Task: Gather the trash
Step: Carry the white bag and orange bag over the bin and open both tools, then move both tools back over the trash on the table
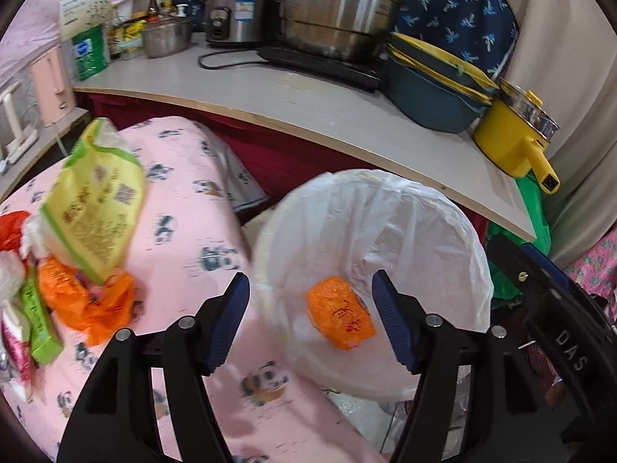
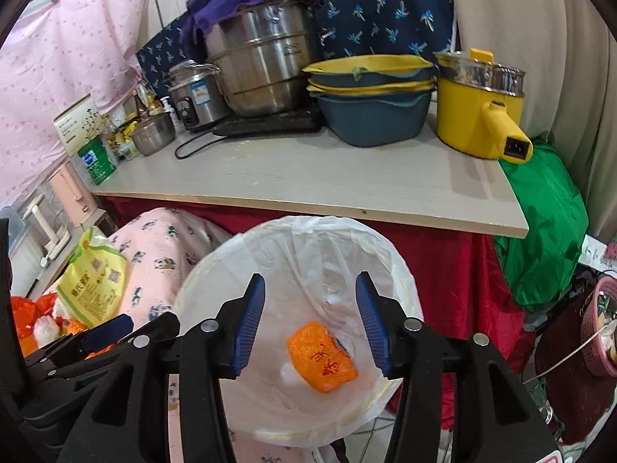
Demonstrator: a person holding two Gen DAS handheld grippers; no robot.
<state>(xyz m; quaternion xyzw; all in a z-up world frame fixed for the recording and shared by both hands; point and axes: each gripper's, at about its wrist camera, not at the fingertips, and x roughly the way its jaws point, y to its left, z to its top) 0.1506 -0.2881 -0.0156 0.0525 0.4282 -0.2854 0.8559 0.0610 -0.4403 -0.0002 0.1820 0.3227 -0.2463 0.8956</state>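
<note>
A round bin with a white plastic liner (image 1: 435, 239) (image 2: 239, 270) stands below the counter edge. An orange crumpled wrapper (image 1: 340, 311) (image 2: 321, 355) lies inside it. My left gripper (image 1: 310, 322) is open and empty, over the bin's left rim. My right gripper (image 2: 310, 326) is open and empty, above the bin's mouth. More trash lies on the pink panda cloth (image 1: 185, 208) at the left: a yellow-green packet (image 1: 94, 208) (image 2: 94, 281), an orange bag (image 1: 85, 301), a small green box (image 1: 38, 320) and red and white scraps (image 1: 11, 231).
A pale counter (image 1: 308, 104) (image 2: 308, 177) holds steel pots (image 2: 262, 65), stacked blue-yellow basins (image 2: 370, 96), a yellow electric pot (image 2: 478, 112) and bottles. A green bag (image 2: 543, 231) and a pink basket (image 2: 601, 328) sit at the right.
</note>
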